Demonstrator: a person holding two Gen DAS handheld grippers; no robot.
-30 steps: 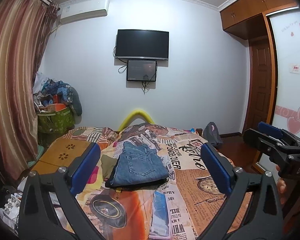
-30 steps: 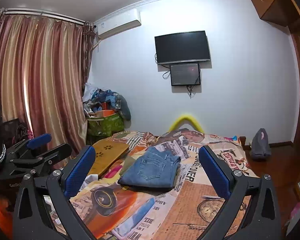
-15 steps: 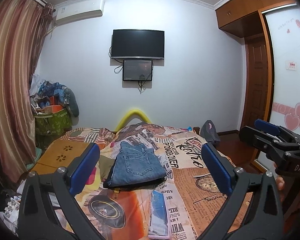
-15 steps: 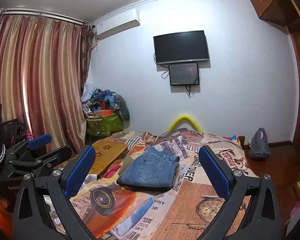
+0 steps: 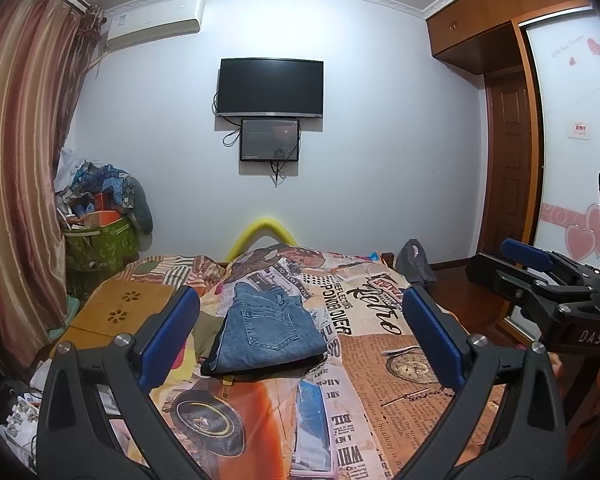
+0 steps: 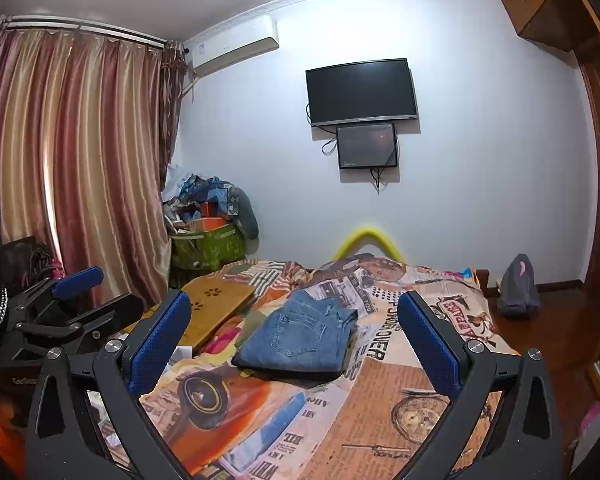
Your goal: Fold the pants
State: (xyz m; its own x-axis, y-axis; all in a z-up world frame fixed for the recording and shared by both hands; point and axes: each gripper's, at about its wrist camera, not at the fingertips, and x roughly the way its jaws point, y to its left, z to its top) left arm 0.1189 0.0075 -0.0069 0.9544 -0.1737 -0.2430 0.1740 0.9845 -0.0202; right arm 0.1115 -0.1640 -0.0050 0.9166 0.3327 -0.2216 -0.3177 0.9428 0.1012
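A pair of blue jeans (image 5: 266, 330) lies folded into a compact rectangle on the printed bedspread (image 5: 380, 360), back pocket up. It also shows in the right wrist view (image 6: 300, 338). My left gripper (image 5: 300, 332) is open and empty, held above the bed's near end, well short of the jeans. My right gripper (image 6: 294, 338) is open and empty too, at a similar distance. Each gripper shows at the edge of the other's view: the right one (image 5: 540, 300), the left one (image 6: 60, 312).
A wooden lap board (image 5: 120, 312) lies on the bed left of the jeans. A green bag heaped with clothes (image 6: 208, 240) stands by the curtain (image 6: 80, 160). A grey backpack (image 6: 518, 286) sits on the floor at right. A TV (image 5: 271, 87) hangs on the far wall.
Both grippers have drawn back and risen slightly from the bed; the jeans look a little farther off. The jeans have not moved. Both grippers stay open.
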